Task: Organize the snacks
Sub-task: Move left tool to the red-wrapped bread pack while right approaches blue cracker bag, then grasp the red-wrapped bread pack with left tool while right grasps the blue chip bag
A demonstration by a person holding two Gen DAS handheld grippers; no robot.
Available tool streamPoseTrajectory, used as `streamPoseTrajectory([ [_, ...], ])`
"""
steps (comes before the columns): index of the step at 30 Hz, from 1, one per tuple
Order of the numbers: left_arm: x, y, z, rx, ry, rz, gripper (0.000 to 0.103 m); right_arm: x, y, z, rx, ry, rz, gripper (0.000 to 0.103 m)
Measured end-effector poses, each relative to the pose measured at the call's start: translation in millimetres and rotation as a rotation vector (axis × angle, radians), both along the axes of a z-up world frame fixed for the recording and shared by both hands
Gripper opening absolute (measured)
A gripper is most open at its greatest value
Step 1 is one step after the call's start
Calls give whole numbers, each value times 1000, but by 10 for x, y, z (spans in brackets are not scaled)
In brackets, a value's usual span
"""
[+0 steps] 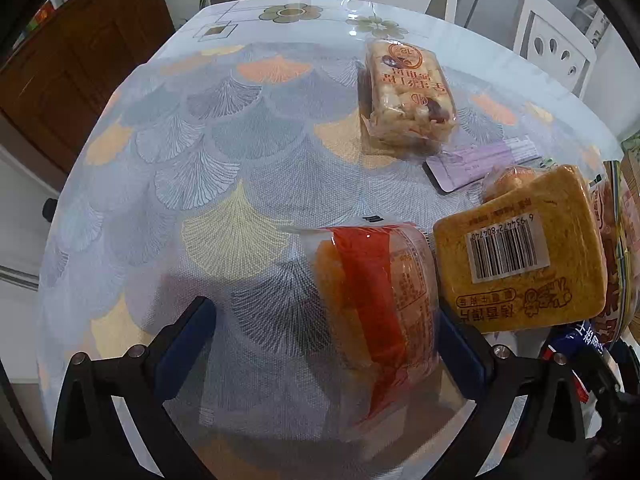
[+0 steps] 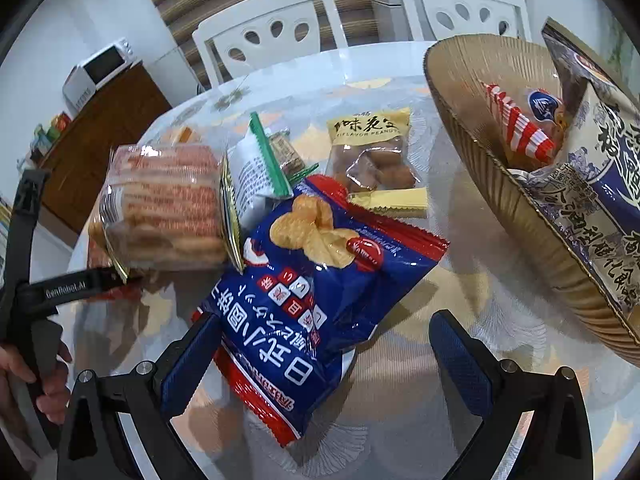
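I am working in a home dining room. A round table [image 1: 120, 208] wears a fan-patterned cloth under clear plastic, and white cut-out dining chairs [image 2: 272, 36] stand around it. A white microwave [image 2: 100, 70] sits on a brown wooden cabinet [image 2: 108, 120] against the wall. Packaged household snacks [image 2: 320, 256] lie across the tabletop.

The barcode label [image 1: 506, 254] on the orange packet [image 1: 520, 248] reads 6 934472 804740; yellow peanut packet [image 2: 370, 152], upper middle, "FLAVOR PEANUT"; black handle [image 2: 66, 290], left, "GenRobot.AI"
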State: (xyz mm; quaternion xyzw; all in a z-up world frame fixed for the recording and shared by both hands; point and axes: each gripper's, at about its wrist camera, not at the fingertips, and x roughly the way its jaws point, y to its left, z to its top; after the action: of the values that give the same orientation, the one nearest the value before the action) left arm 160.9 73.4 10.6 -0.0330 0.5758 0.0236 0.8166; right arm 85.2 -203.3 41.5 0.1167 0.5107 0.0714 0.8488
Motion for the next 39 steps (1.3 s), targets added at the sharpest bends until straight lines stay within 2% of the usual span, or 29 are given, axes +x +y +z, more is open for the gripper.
streamPoseTrajectory([
  [14, -26, 3, 20, 3, -7, -2, 103, 85, -81, 6, 59, -22, -32, 103],
  [20, -25, 3, 19, 4, -10, -3, 103, 124, 0, 1, 9, -24, -2, 103],
  [39, -71, 3, 29, 7, -25, -3, 103, 188, 58, -30, -8, -35, 21, 103],
])
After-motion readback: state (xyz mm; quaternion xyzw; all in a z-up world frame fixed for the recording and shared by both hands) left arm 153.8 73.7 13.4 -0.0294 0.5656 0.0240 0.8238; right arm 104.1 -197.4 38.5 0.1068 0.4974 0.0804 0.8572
